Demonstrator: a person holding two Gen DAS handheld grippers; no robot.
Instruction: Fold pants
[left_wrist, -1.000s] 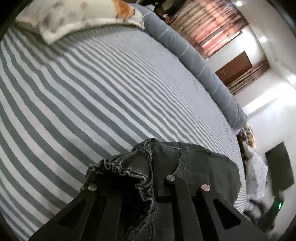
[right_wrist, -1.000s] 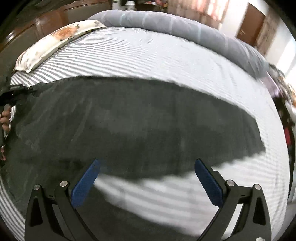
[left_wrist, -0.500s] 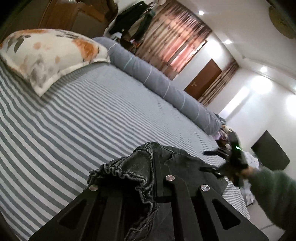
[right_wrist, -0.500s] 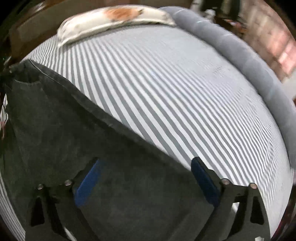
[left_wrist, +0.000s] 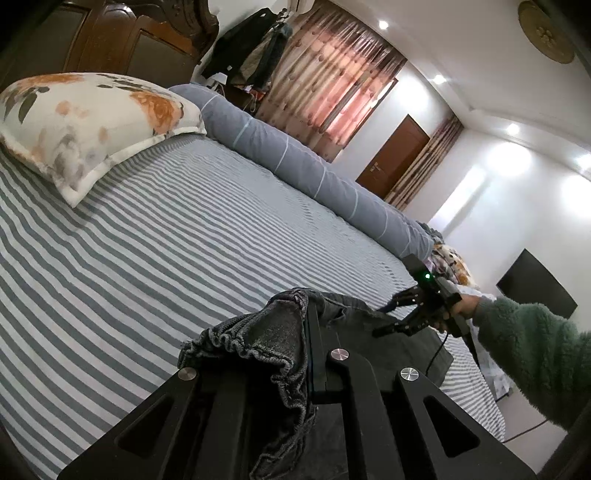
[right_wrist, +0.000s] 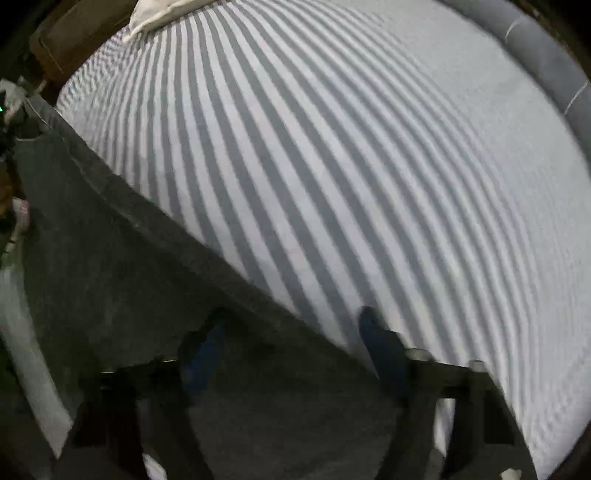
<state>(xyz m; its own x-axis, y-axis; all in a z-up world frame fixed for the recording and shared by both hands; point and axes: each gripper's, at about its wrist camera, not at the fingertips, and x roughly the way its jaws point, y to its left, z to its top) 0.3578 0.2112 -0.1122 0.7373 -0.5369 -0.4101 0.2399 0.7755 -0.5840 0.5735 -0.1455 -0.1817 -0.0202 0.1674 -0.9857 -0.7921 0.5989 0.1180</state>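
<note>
Dark grey pants lie stretched along the near side of the striped bed sheet. My left gripper is shut on their gathered elastic waistband, lifted a little off the bed. Further along the pants, my right gripper is held by a hand in a green fleece sleeve. In the right wrist view the right gripper points down, its jaws closing. One blue pad is over the pants, the other over the sheet, with the pants' long edge between them and the pads apart.
A floral pillow lies at the head of the bed by a wooden headboard. A long grey bolster runs along the bed's far side. Striped sheet spreads wide beyond the pants. A dark screen hangs on the wall.
My right gripper has swung across the pants to their long edge, tipped downward, and its jaws have narrowed. The left gripper rose and tilted up with the waistband, then stayed still.
</note>
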